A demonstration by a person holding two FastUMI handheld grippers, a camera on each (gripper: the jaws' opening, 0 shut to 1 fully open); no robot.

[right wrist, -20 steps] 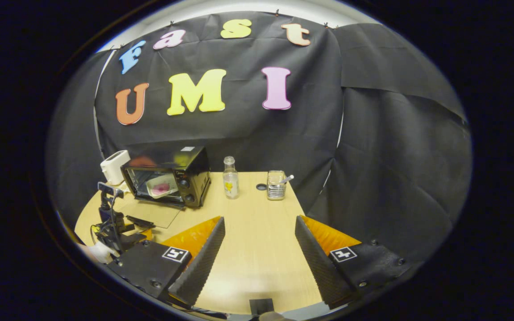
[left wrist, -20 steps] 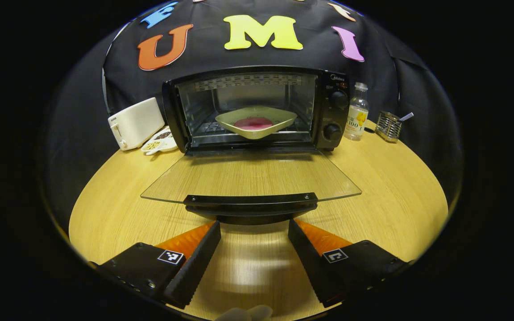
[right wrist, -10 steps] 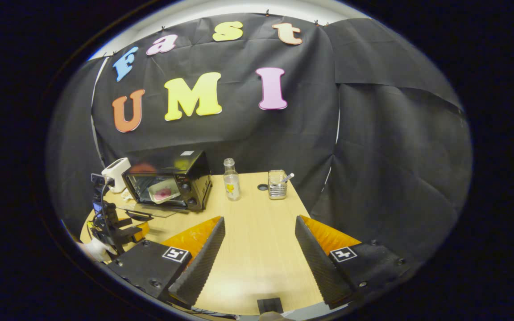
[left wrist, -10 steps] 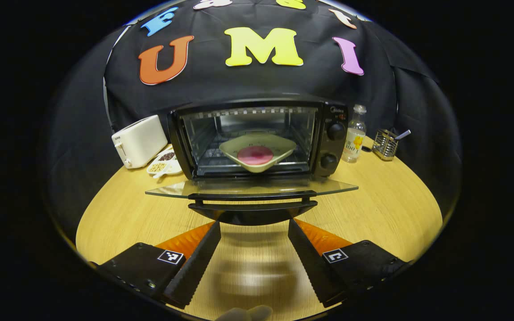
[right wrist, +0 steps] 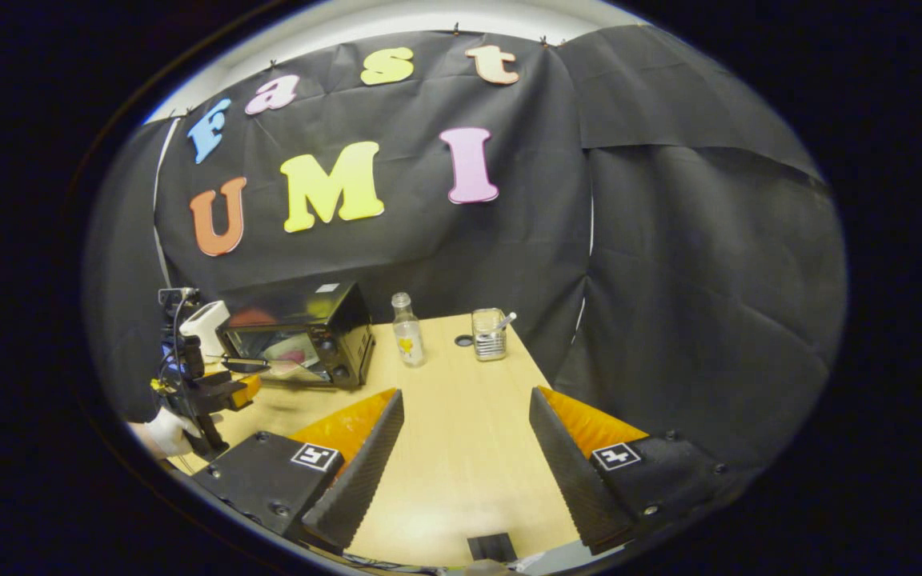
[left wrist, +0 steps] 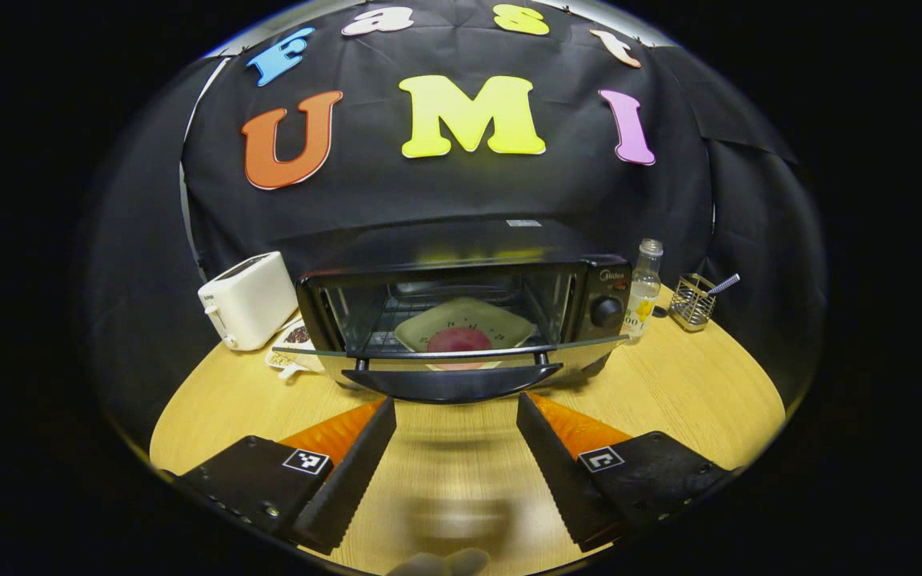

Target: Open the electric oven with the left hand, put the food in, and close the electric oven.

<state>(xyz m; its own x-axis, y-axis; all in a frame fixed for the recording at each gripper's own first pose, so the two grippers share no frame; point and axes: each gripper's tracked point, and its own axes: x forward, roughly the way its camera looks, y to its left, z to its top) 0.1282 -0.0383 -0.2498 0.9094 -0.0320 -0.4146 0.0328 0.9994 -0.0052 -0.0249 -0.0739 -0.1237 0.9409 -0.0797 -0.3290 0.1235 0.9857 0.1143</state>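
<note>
The black electric oven (left wrist: 599, 282) stands at the back of the round wooden table (left wrist: 709, 392). Its glass door (left wrist: 325, 362) is partly raised, and the door's black handle (left wrist: 453, 382) sits just ahead of my left gripper (left wrist: 455, 404). That gripper is open with nothing between its fingers. Inside the oven a pale square plate (left wrist: 501, 318) holds a red round piece of food (left wrist: 458, 339). My right gripper (right wrist: 465, 396) hangs open over the table's near right part, far from the oven (right wrist: 301, 328). In the right gripper view the left gripper (right wrist: 209, 392) is at the door's edge.
A white toaster (left wrist: 249, 300) and a small dish of seeds (left wrist: 289, 346) stand left of the oven. To its right are a clear bottle (left wrist: 643, 286) and a wire holder with a spoon (left wrist: 691, 301). A hand (right wrist: 163, 432) holds the left gripper.
The oven door has swung up from lying flat to partly raised. My left gripper has risen with it, still open behind the handle. The right gripper drifted only slightly.
</note>
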